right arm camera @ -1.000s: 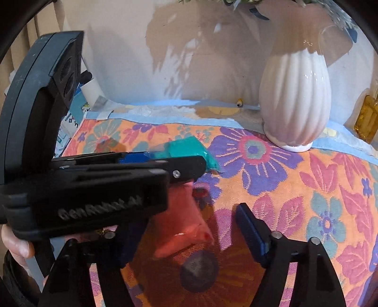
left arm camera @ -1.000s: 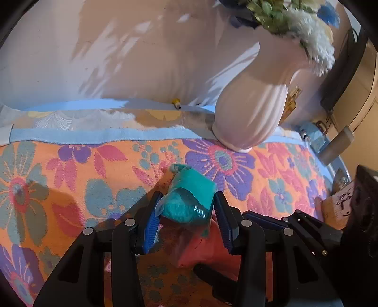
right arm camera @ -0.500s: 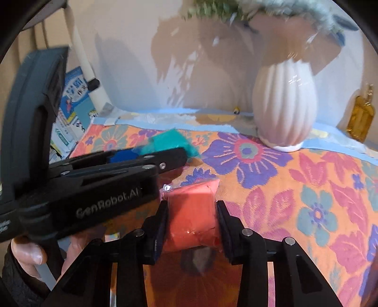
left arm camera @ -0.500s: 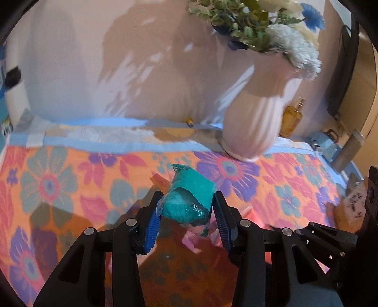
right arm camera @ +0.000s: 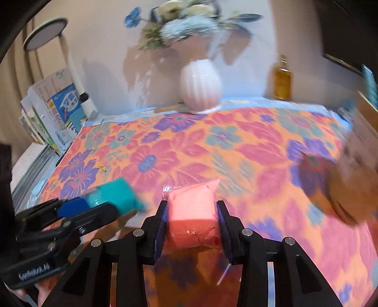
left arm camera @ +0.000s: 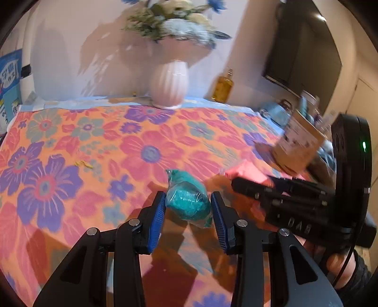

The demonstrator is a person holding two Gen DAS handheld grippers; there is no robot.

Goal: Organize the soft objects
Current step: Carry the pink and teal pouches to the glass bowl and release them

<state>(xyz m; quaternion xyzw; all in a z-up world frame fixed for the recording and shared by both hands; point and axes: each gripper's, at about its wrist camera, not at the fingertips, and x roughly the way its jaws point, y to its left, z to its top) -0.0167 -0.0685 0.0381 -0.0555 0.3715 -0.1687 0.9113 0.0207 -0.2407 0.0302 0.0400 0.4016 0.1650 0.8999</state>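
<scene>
Left wrist view: your left gripper (left arm camera: 187, 209) pinches the teal bundle (left arm camera: 187, 200) between its 2 jaws, above the floral cloth (left arm camera: 70, 153).

Right wrist view: your right gripper (right arm camera: 192, 220) clamps the pink bundle (right arm camera: 192, 217), raised over the same cloth, well short of the white vase (right arm camera: 200, 86).

1. The left gripper (left arm camera: 187, 207) clamps a teal bundle (left arm camera: 186, 200) wrapped in clear plastic between its 2 blue-padded fingers (left arm camera: 157, 222).
2. The bundle hangs above the floral tablecloth (left arm camera: 94, 146), which is orange with pink, purple and teal flowers.
3. To the right, the right gripper (left arm camera: 295, 200) reaches in sideways, with a pink packet (left arm camera: 245, 171) showing just behind its tip and a green light lit on its body.
4. At the far edge of the cloth stands a white ribbed vase (left arm camera: 169, 87) holding blurred flowers (left arm camera: 174, 21).
5. An amber bottle (left arm camera: 224, 87) stands right of the vase, near it.
6. A cardboard box (left arm camera: 297, 146) sits at the right edge.
</scene>
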